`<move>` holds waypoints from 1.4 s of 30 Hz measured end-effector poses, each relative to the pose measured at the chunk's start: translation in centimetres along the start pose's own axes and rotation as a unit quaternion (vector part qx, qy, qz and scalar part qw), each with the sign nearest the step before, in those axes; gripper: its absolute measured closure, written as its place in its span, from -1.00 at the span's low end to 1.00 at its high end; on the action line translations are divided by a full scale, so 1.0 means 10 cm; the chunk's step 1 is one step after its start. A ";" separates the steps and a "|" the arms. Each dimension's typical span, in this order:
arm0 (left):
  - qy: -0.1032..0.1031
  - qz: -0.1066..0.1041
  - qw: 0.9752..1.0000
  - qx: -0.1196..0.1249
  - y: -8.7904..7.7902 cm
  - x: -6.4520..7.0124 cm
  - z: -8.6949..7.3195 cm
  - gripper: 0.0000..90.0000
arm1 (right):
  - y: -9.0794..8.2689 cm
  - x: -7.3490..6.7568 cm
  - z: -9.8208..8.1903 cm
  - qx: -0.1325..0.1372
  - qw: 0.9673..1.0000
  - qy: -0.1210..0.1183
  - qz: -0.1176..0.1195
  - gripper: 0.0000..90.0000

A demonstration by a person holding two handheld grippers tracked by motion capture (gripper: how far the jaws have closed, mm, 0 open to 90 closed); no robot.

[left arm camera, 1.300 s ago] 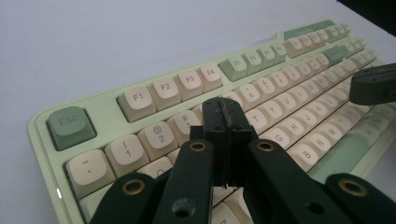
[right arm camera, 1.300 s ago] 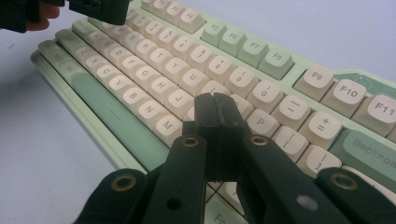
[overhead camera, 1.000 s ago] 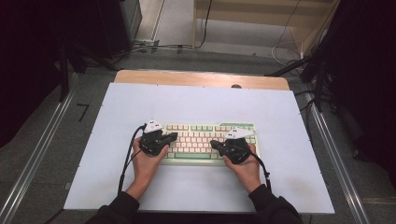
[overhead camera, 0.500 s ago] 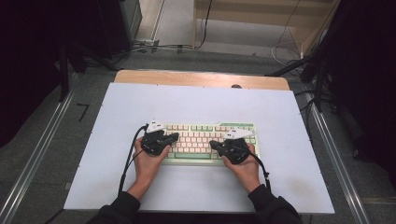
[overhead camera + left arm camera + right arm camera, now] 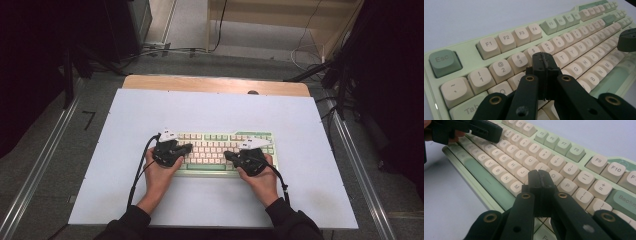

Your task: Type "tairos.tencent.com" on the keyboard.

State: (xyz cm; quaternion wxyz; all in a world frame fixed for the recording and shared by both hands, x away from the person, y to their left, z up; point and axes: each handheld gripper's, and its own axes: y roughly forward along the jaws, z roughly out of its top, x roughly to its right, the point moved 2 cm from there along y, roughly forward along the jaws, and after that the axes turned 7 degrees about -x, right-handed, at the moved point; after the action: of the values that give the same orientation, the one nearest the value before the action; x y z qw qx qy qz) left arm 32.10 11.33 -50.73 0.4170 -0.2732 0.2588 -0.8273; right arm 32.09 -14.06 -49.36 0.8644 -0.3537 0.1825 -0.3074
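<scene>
Both claws are pinched fully together with nothing between the jaws; the left claw (image 5: 544, 58) has its tip down among the number and Q-row keys, the right claw (image 5: 540, 178) sits over the J/K/L/O patch. The risk I see is that a closed tip is about as wide as a keycap, so a slightly off poke could mash two neighbours at once or skid off a rounded cap. The keyboard (image 5: 220, 152) lies loose mid-desk (image 5: 310, 130), so a hard slanted jab might shove it too.
</scene>
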 end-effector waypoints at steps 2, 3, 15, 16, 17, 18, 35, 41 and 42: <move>0.001 -0.001 1.000 0.005 -0.02 0.00 0.01 1.00 | 0.00 0.00 0.00 0.001 1.000 -0.001 0.000 0.96; 0.001 0.001 1.000 0.006 -0.03 0.00 0.01 1.00 | 0.00 0.00 0.00 0.001 1.000 0.000 0.000 0.96; 0.001 -0.011 1.000 0.010 -0.09 0.02 0.01 1.00 | 0.02 -0.03 0.01 0.001 1.000 -0.003 0.003 0.96; 0.000 -0.011 1.000 0.010 -0.09 0.02 0.00 1.00 | 0.02 -0.03 0.01 0.000 1.000 -0.003 0.003 0.96; -0.001 -0.011 1.000 0.011 -0.09 0.01 0.00 1.00 | 0.02 -0.04 0.02 0.000 1.000 -0.004 0.004 0.96; -0.001 -0.012 1.000 0.011 -0.09 0.01 0.00 1.00 | 0.03 -0.05 0.02 0.000 1.000 -0.004 0.006 0.96; -0.013 -0.020 1.000 0.018 -0.14 0.00 -0.02 1.00 | 0.11 -0.17 0.08 -0.004 1.000 -0.020 0.019 0.96; -0.014 -0.022 0.999 0.018 -0.16 0.01 -0.03 1.00 | 0.15 -0.21 0.10 -0.005 0.999 -0.024 0.023 0.96; -0.014 -0.022 0.999 0.019 -0.16 0.01 -0.04 1.00 | 0.15 -0.21 0.11 -0.006 0.999 -0.024 0.023 0.96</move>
State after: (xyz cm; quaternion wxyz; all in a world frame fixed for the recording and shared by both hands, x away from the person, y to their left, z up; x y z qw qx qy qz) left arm 30.92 12.19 -49.89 0.4072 -0.2828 0.2310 -0.8372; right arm 31.70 -11.28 -49.53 0.8732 -0.3621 0.1716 -0.2775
